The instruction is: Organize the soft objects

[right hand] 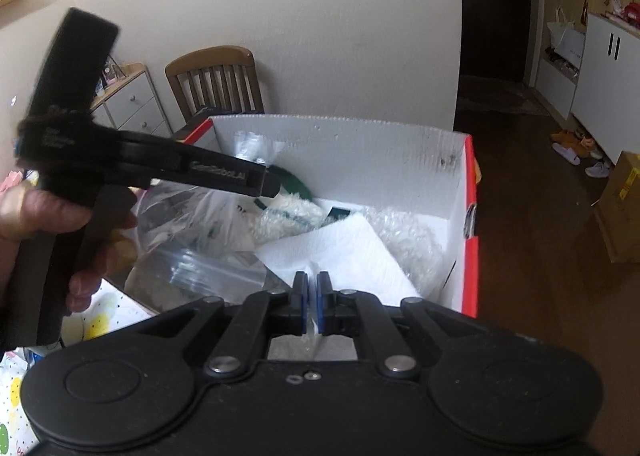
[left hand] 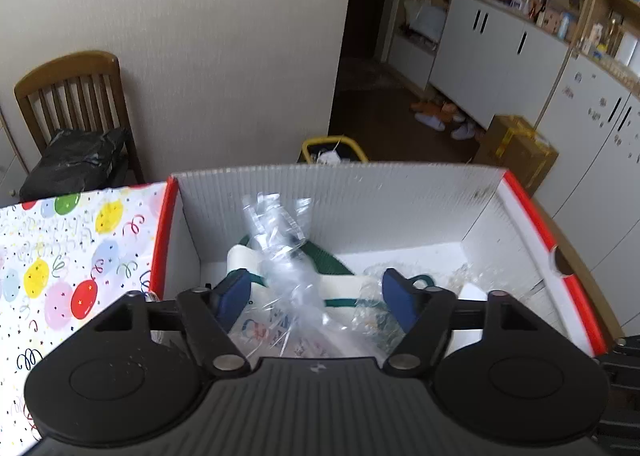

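Inside the white box [left hand: 360, 192], I am logging 1 clear bagged plush [left hand: 280, 256] lying between my left gripper's [left hand: 316, 292] wide, untouching jaws, apparently delivered. My right gripper [right hand: 312, 296] is pinching shut above a white sheet [right hand: 340, 248]; whether it grips, I cannot tell. Remaining items: none visible outside.

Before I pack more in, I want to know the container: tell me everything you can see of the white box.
The box is open-topped, with white ribbed walls like corrugated plastic, red outer faces and dark smudges on the far wall. It sits upright beside balloon-print paper. Inside lie clear plastic bags, green-trimmed fabric, bubble wrap and white paper.
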`<state>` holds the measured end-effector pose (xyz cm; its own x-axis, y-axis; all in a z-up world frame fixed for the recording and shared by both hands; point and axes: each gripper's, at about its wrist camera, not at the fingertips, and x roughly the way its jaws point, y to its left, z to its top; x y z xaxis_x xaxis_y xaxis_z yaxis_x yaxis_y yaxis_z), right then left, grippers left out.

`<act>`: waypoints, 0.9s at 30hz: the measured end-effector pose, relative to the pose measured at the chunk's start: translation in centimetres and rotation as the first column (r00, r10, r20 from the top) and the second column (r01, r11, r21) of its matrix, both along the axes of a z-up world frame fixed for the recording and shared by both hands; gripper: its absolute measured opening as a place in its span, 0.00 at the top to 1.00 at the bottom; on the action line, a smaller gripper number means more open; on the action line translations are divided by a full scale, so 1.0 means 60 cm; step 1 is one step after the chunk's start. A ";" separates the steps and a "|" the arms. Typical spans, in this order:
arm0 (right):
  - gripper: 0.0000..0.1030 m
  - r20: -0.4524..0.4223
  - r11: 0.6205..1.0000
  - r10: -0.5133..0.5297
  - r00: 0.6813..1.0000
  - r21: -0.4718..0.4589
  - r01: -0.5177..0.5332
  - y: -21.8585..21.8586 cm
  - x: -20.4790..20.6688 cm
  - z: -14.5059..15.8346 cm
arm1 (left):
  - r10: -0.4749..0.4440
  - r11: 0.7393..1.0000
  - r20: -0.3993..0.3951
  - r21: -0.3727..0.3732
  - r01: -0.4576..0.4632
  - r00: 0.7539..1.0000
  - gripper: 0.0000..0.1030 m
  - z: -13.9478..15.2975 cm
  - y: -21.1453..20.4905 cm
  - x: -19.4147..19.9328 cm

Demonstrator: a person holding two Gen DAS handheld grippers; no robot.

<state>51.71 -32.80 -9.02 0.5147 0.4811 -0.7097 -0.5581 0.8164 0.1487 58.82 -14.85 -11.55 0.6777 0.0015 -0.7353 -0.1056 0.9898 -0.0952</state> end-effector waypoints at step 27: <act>0.41 0.117 0.998 0.018 0.993 0.065 -0.025 -0.029 -0.075 0.091 | -0.003 0.999 0.159 -0.044 0.010 0.987 0.18 0.166 0.020 -0.224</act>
<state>47.21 -34.55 -3.59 0.5810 0.5370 -0.6116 -0.5921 0.7945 0.1351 45.36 -13.67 -1.58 0.7858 -0.0333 -0.6176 -0.0792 0.9849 -0.1539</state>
